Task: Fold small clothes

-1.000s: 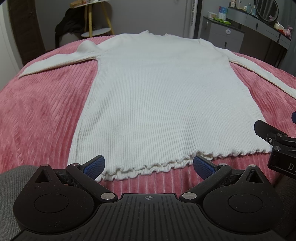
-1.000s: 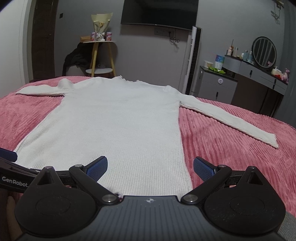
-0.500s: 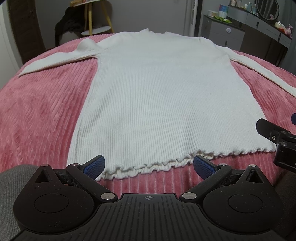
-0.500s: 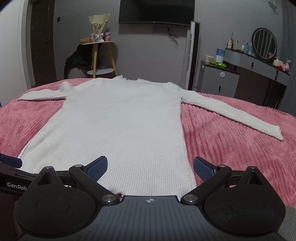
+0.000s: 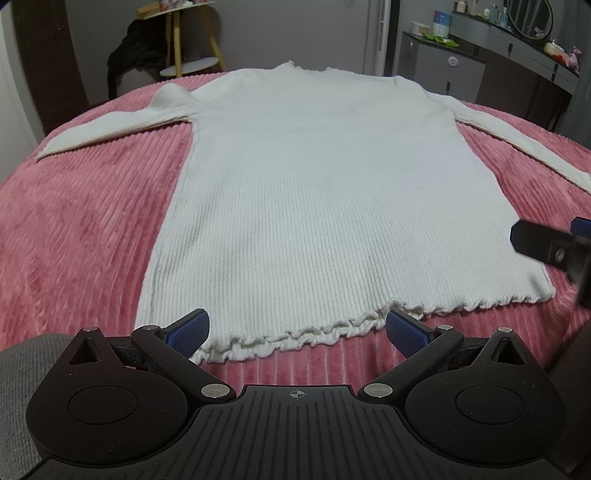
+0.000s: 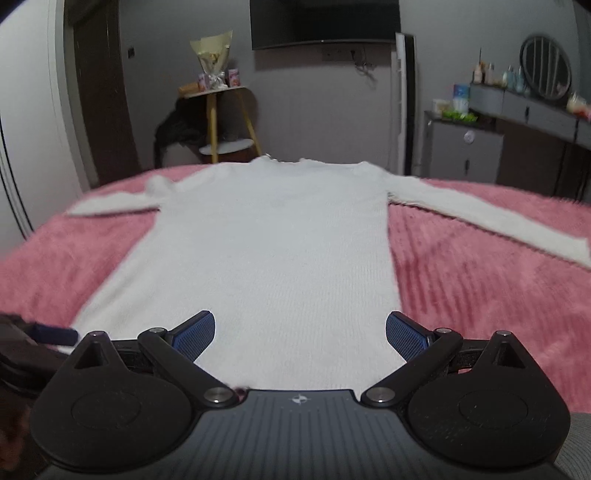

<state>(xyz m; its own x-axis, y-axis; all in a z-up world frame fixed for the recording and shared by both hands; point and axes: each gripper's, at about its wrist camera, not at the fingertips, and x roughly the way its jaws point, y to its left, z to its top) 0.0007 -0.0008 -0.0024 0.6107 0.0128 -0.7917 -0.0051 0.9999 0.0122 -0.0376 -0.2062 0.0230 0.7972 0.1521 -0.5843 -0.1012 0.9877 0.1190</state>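
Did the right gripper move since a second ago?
Yes. The right gripper has tipped upward: in its own view the TV and yellow stool sit lower, and the white sweater looks blurred.

Right wrist view motion-blurred throughout; sweater (image 6: pixel 273 258) knit ribs unreadable, its near hem hidden behind right gripper (image 6: pixel 300 334) body. Far-right sleeve (image 5: pixel 546 157) cuff cut by frame edge in left view. Items on dresser (image 6: pixel 535 107) beyond gripper's right too small to identify.
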